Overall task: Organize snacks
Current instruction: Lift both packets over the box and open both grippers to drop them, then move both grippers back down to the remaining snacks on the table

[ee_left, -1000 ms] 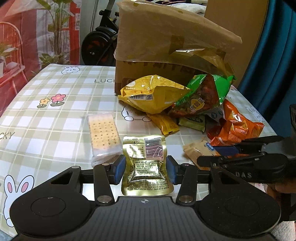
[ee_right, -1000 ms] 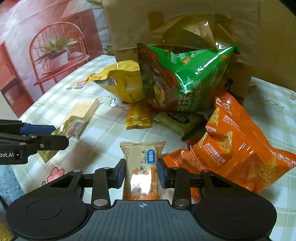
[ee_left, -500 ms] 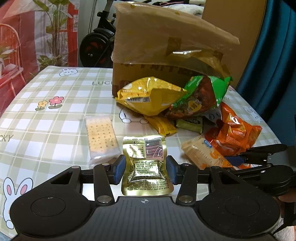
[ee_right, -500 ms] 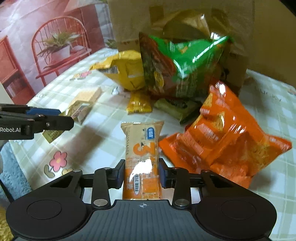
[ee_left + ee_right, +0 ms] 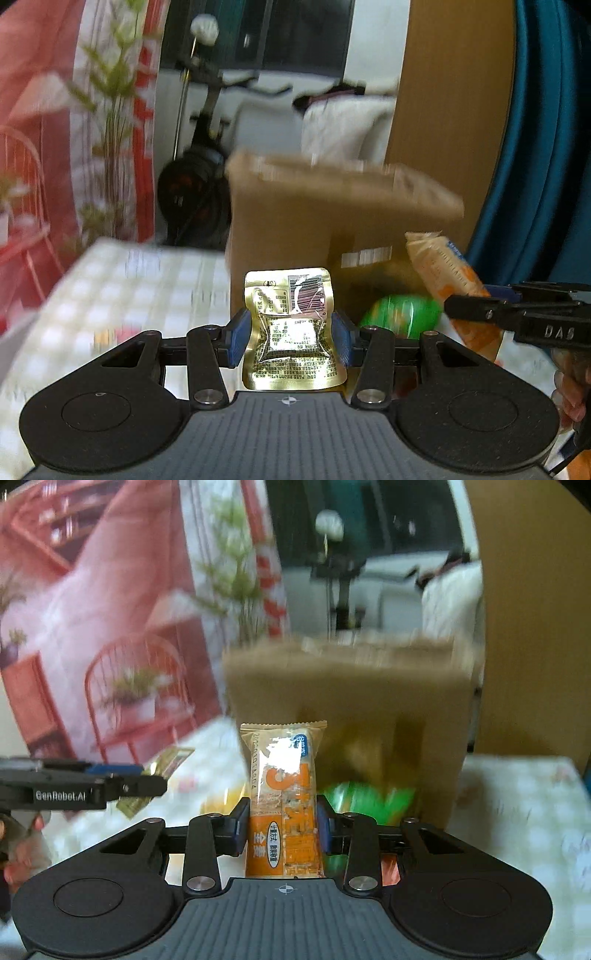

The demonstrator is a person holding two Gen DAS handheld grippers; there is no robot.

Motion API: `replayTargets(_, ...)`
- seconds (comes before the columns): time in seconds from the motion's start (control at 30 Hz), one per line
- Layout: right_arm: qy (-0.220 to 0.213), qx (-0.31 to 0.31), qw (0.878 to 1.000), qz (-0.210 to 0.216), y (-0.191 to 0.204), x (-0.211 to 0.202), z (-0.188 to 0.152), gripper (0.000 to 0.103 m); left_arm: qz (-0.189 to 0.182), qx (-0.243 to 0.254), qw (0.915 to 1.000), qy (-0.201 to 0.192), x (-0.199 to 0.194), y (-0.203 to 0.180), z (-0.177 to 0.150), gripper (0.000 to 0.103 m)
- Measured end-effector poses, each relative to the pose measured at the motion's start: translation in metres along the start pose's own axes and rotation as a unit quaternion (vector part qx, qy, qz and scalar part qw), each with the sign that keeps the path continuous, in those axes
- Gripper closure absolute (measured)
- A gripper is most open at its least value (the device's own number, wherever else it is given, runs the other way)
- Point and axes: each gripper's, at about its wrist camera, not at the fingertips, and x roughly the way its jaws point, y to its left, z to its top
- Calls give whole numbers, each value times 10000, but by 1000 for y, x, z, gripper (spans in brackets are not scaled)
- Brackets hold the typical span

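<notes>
Left wrist view: a shiny gold pouch [image 5: 293, 328] with small black print and a barcode is pinched upright in the left gripper [image 5: 291, 338], in front of a blurred brown cardboard box [image 5: 332, 221]. In the right wrist view, a long orange snack bar [image 5: 283, 805] with a crimped top is squeezed by the right gripper [image 5: 282, 829]. A green bag [image 5: 365, 797] is seen below the box.

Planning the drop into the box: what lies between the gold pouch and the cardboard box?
Nothing: in the left wrist view the gold pouch, held in the left gripper, has only air before the cardboard box.
</notes>
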Motion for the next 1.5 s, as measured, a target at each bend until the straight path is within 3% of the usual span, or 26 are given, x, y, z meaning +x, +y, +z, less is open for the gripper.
replayTargets(0.2, -557, -22, 9978, -360, -36, 19, 73, 70, -128, 134, 9985, -514, 29, -5, 72, 53)
replayTargets(0.4, -613, 298, 9939, -870, -80, 73, 125, 70, -143, 329, 9974, -623, 88, -19, 130, 53)
replayTargets(0.6, -287, 459, 9916, -1176, -105, 122, 131, 70, -76, 317, 9990, -293, 149, -20, 152, 53)
replayTargets(0.83, 4, 578, 9892, -1349, -112, 135, 112, 67, 18, 234, 9997, 55, 180, -12, 146, 45)
replayTargets(0.93, -48, 519, 9892, -1372, -106, 126, 107, 61, 53, 137, 9998, 140, 177, -4, 141, 31)
replayTargets(1.5, -173, 178, 9963, -829, -54, 38, 92, 33, 103, 109, 9994, -314, 65, 13, 111, 15)
